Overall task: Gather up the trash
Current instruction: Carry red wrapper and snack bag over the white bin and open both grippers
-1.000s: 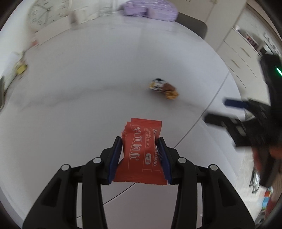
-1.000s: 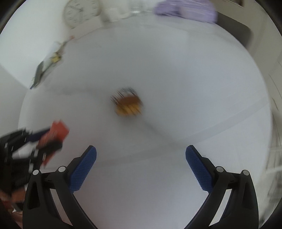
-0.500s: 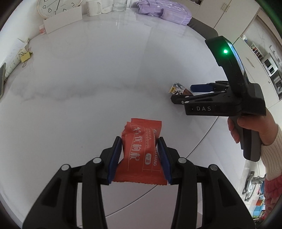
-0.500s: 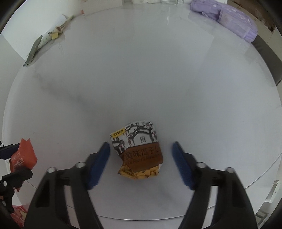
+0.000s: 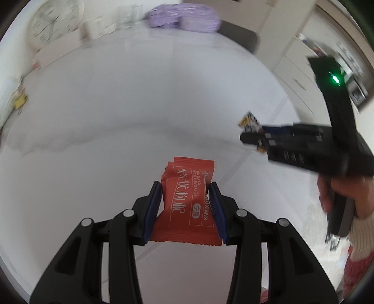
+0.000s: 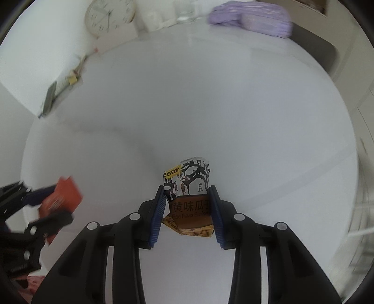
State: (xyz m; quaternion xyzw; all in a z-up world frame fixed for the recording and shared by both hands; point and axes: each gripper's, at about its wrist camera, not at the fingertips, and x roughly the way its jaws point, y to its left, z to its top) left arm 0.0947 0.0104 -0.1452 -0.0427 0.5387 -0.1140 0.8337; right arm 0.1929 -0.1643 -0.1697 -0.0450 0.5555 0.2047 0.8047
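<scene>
A red snack packet (image 5: 187,205) with white lettering hangs over the white round table (image 5: 140,117), and my left gripper (image 5: 184,187) is shut on its sides. My right gripper (image 6: 186,189) is closing its jaws, and both blue pads press on a black, white and brown seed packet (image 6: 189,205) between them. In the left wrist view the right gripper (image 5: 247,138) sits at the right in a person's hand (image 5: 339,194), with the seed packet (image 5: 250,120) at its tips. The right wrist view shows the left gripper (image 6: 58,203) and the red packet (image 6: 63,196) at the lower left.
A wall clock (image 6: 109,16), white cups and a purple bag (image 6: 252,16) stand along the table's far edge. Papers (image 6: 67,81) lie at the far left. A dark chair (image 6: 315,51) stands behind the table and white cabinets (image 5: 299,81) are at the right.
My right gripper came down over the seed packet with wide jaws, then closed them onto it and drew back with it. The left gripper kept its hold on the red packet.
</scene>
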